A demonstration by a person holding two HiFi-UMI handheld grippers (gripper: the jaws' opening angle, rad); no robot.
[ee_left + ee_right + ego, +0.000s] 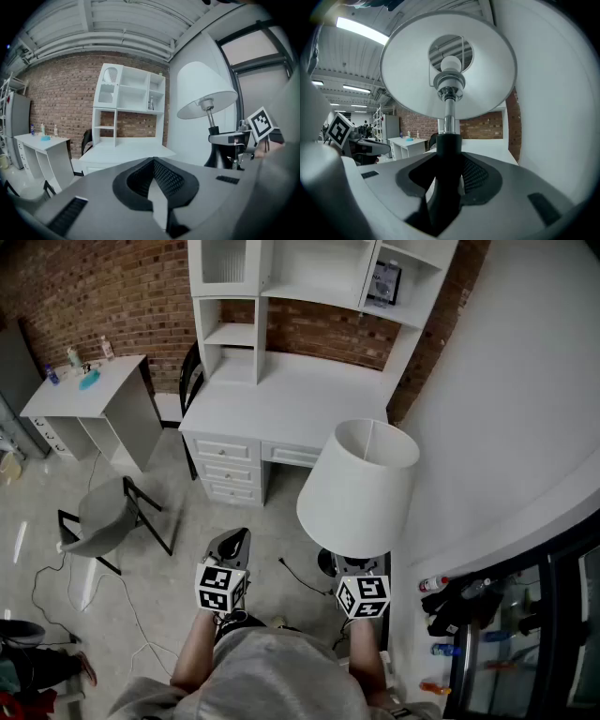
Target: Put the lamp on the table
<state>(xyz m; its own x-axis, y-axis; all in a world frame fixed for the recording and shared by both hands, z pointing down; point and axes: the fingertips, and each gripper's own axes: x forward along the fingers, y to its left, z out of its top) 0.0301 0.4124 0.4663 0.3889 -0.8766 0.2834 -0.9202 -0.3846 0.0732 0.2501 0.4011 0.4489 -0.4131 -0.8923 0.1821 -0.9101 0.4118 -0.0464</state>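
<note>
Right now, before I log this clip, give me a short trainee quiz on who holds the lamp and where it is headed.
1. Which part of the lamp is the right gripper clamped on?
A) the shade
B) the black stem
C) the cord
2. True or false: the left gripper also grips the lamp.
3. Fill in: the lamp is not yet on the white desk; the wall behind that desk is made of ___.
Key: 1 B; 2 false; 3 brick.
</note>
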